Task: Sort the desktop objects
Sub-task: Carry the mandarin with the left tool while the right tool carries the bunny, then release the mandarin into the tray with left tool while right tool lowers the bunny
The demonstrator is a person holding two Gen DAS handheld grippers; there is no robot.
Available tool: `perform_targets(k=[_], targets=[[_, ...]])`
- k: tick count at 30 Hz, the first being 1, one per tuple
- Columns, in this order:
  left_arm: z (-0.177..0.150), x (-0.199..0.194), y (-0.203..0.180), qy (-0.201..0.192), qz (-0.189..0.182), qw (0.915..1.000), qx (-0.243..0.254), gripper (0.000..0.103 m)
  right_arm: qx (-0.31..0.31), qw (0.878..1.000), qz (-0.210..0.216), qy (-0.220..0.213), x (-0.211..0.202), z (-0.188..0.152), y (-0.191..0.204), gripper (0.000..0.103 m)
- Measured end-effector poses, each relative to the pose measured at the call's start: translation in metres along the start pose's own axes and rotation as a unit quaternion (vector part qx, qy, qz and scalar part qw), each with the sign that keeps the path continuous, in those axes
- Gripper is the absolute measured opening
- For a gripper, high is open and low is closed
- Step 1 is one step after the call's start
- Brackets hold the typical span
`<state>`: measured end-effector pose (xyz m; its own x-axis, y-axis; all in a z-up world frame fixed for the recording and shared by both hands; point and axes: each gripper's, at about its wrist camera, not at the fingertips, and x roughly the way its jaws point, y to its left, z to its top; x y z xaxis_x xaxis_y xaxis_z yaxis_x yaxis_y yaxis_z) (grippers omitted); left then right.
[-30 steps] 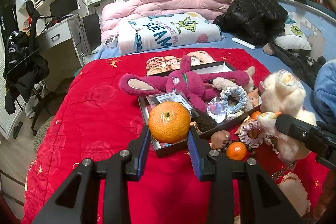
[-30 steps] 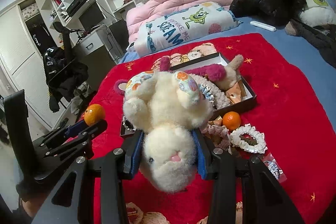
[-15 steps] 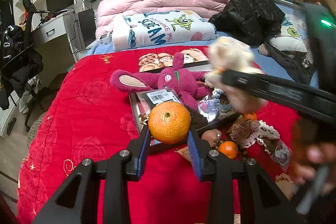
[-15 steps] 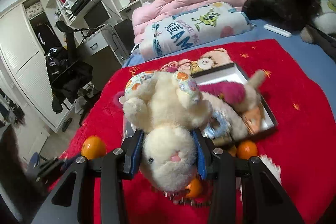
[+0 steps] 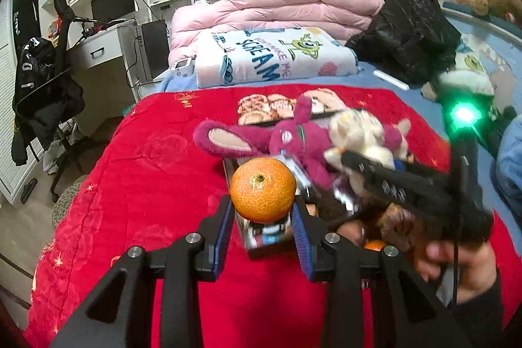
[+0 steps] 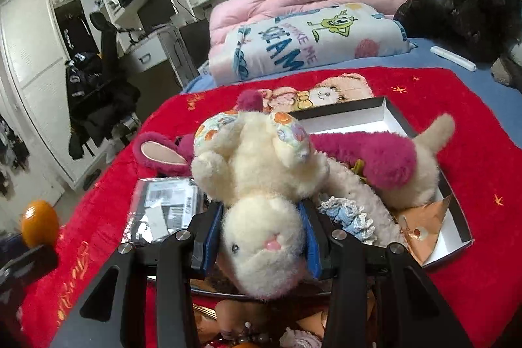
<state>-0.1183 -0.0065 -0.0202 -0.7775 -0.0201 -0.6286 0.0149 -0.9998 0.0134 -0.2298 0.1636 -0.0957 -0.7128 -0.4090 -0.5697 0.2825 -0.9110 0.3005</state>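
Holding a round, bumpy orange mandarin, the left gripper squeezed it above the red blanket, likely ready to sort it. From the other camera, the right gripper was clamped on a fluffy cream plush toy, head down, over the open box where a soft pink plush rabbit lay, probably its new home.

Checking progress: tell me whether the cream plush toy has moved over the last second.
Yes. The cream plush toy moved from beside the box to over it.
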Motion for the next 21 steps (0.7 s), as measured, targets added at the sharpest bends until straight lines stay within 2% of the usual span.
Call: perform_targets(k=[5,8,15,18,21], targets=[[0.036,0.012,-0.011,-0.043,0.007,0.9987,0.027,0.036,0.028,0.999,0.018,0.005,-0.001,-0.002,-0.012,0.041],[0.051,0.041,-0.009,-0.005,-0.031,0.9995,0.002,0.036,0.03,0.999,0.019,0.004,-0.003,-0.002,-0.011,0.041],[0.053,0.1,-0.013,0.008,-0.049,0.9986,-0.017,0.036,0.05,0.998,0.029,0.01,0.001,-0.005,-0.019,0.041],[0.044,0.118,-0.013,0.014,-0.022,0.9996,0.008,0.036,0.05,0.998,0.026,0.013,0.003,-0.006,-0.021,0.041],[0.037,0.132,-0.003,0.012,-0.003,0.9999,0.005,0.036,0.052,0.998,0.028,0.013,0.005,-0.008,-0.021,0.042]])
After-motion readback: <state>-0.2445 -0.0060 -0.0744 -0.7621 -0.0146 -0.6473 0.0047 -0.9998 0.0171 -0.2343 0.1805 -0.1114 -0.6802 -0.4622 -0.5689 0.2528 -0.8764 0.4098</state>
